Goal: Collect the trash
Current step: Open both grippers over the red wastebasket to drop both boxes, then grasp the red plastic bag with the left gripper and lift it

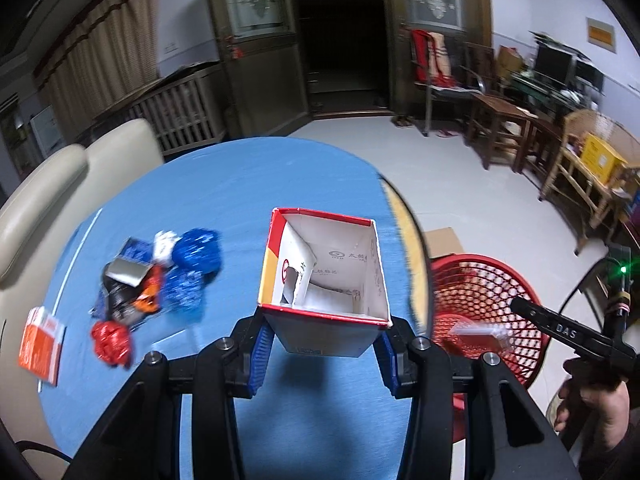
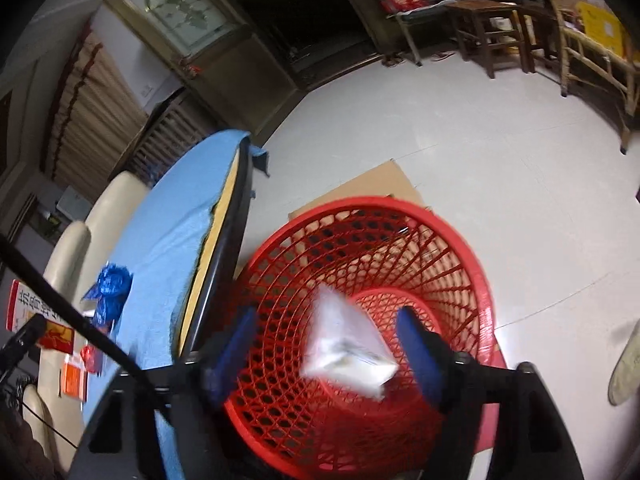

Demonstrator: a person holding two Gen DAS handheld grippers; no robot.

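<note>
A red mesh basket [image 2: 360, 320] stands on the pale floor [image 2: 460, 152] just beside the round bench [image 1: 224, 184], and the step in hand is judged to be the dropping of trash into it. In the right wrist view a white packet [image 2: 344, 344] is seen blurred above the basket's mouth, between the blue fingers [image 2: 412, 344] of the right gripper [image 2: 326, 350] but touched by neither, so the right fingers are released and the packet appears to be falling free. For a clean drop, the gripper is best kept over the middle of the basket until the packet has cleared the rim. The left gripper [image 1: 322, 354] is clenched on an open-topped red-and-white carton [image 1: 324, 276], which is held above the bench near its edge; the carton is best carried level to the basket before being let go. More trash is left on the blue bench cloth: a heap of blue, red, orange and silver wrappers [image 1: 156, 280] and an orange packet [image 1: 40, 344] well to its left. A cream sofa [image 1: 48, 184] lies beyond the bench, wooden chairs [image 1: 500, 128] line the far wall, and a dark doorway [image 1: 340, 32] is faced.
</note>
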